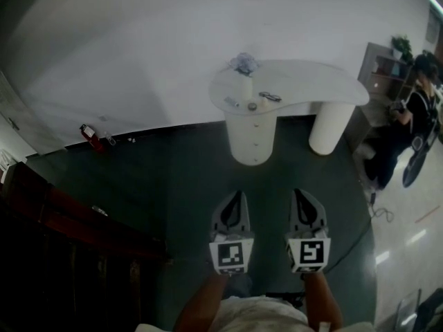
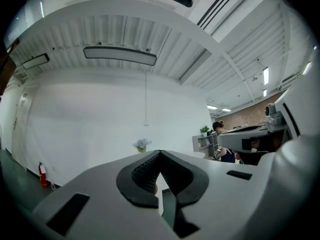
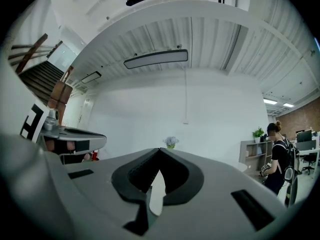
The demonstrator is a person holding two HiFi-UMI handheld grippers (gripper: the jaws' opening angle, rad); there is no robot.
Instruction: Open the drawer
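Note:
A white table [image 1: 325, 85] stands on two round pedestals against the far wall. The left pedestal [image 1: 250, 138] carries a column of small knobs down its front, which look like drawer fronts. My left gripper [image 1: 237, 194] and right gripper [image 1: 299, 193] are held side by side over the dark floor, both pointing level at the table and well short of it. Each has its jaws shut with nothing between them, as the left gripper view [image 2: 160, 152] and the right gripper view [image 3: 160, 149] also show. A small bunch of flowers [image 3: 171, 142] on the table lies straight ahead.
On the tabletop are the flowers [image 1: 243, 62], a pair of glasses [image 1: 270, 97] and small items. A person [image 1: 414, 120] stands at the right by a shelf [image 1: 383, 66]. A red fire extinguisher [image 1: 88, 133] sits at the wall, and dark wooden stairs [image 1: 62, 220] are at my left.

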